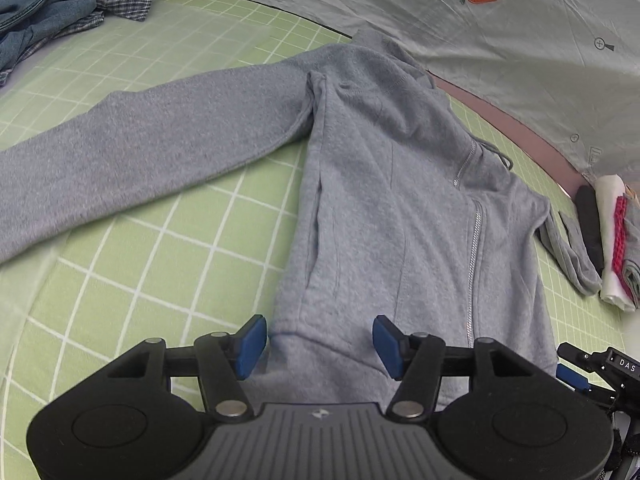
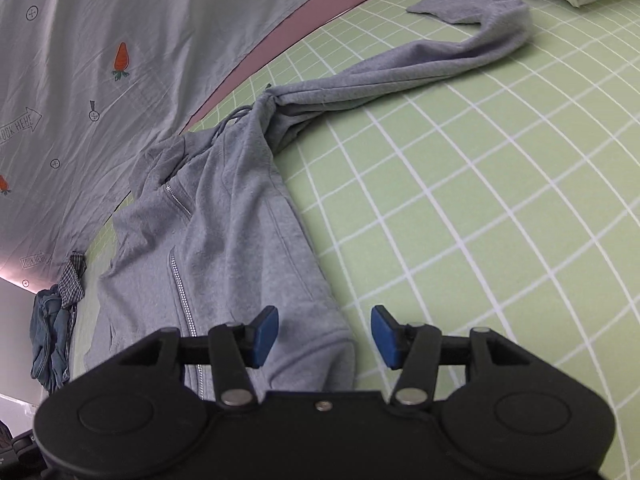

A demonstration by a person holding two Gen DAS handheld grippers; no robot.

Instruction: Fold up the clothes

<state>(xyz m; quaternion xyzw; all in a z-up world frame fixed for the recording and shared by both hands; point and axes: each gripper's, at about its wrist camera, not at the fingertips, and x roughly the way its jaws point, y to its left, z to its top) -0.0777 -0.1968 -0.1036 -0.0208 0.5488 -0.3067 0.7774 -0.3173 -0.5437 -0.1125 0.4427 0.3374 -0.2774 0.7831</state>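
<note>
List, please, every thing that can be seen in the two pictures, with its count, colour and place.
hoodie: one, grey, zipped, flat on the mat, sleeves spread out
mat: one, green with white grid, under the clothes
sheet: one, pale grey with carrot prints, behind the mat
unfolded pile: one, blue denim and checked cloth, far left
folded stack: one, white, red, black, far right
left gripper: black, blue pads, open over the hem
right gripper: same, open over the hem corner

Counting one grey zip hoodie (image 1: 372, 184) dead centre, with two sleeves out at 9 and 3 o'clock. One heap of denim and plaid clothes (image 1: 60, 12) at 10 o'clock, one folded stack (image 1: 612, 240) at 3. Also two grippers, left gripper (image 1: 320, 346) and right gripper (image 2: 325, 336), and one carrot-print sheet (image 1: 500, 20) at 1.
</note>
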